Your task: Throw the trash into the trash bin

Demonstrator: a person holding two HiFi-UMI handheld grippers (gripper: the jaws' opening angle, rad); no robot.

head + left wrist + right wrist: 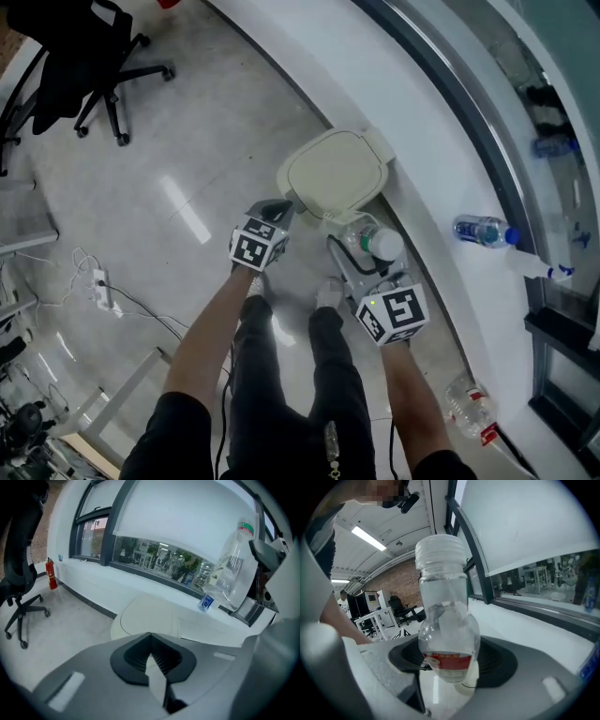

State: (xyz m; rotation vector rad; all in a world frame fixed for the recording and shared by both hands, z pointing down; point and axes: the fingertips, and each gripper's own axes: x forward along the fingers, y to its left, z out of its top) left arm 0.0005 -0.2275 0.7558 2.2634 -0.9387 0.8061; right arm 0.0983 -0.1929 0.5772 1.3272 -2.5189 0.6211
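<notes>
Carefully: your right gripper (359, 246) is clamped on the bottle (382, 244), just beside the bin (379, 145). Use your left gripper (277, 210), jaws together and empty, to open the closed lid (333, 175) first.

Head view steeply down; left gripper view low, forward; both share trash bin (336, 173) (145, 620).

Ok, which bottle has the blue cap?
The ledge bottle, lying on its side; the right claw holds a white-capped bottle, and the floor bottle is red-labelled.
</notes>
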